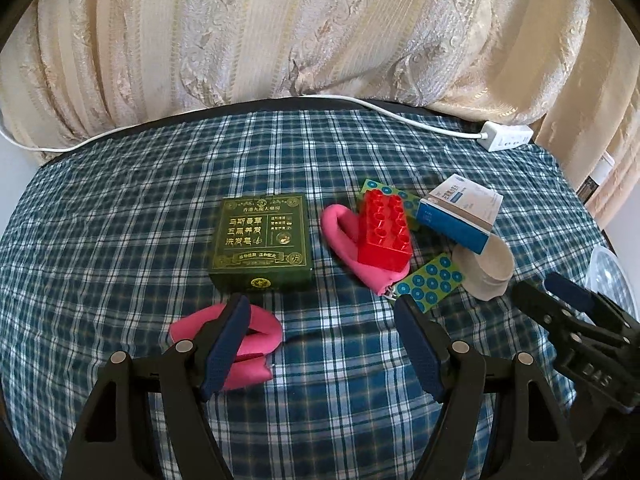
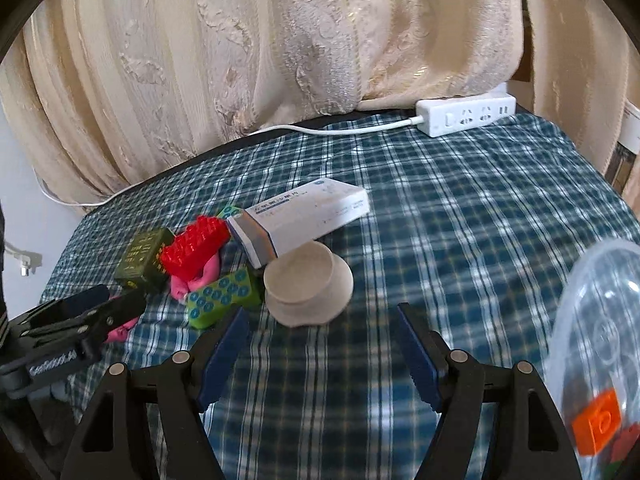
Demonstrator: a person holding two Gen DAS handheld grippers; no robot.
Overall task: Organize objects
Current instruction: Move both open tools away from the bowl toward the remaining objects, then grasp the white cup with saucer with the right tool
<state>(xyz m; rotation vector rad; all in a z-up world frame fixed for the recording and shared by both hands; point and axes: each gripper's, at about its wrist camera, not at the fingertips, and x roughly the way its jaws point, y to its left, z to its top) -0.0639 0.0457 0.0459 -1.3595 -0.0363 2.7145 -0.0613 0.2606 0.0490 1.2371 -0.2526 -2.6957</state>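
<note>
Blue plaid tablecloth (image 1: 120,240) before cream curtain (image 1: 280,32), white power strip (image 2: 466,115).

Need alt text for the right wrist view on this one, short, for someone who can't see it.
The open right gripper hovers empty over a blue plaid tablecloth, pointing toward a beige bowl. Behind the bowl lie a white-and-blue carton, a red toy brick and a green box; a clear plastic container sits at right.

A matt checked cloth (image 1: 120,208) is spread out; the red brick (image 1: 384,236) is glossy plastic, the green box (image 1: 262,244) printed card, the container (image 2: 600,320) clear plastic.
</note>
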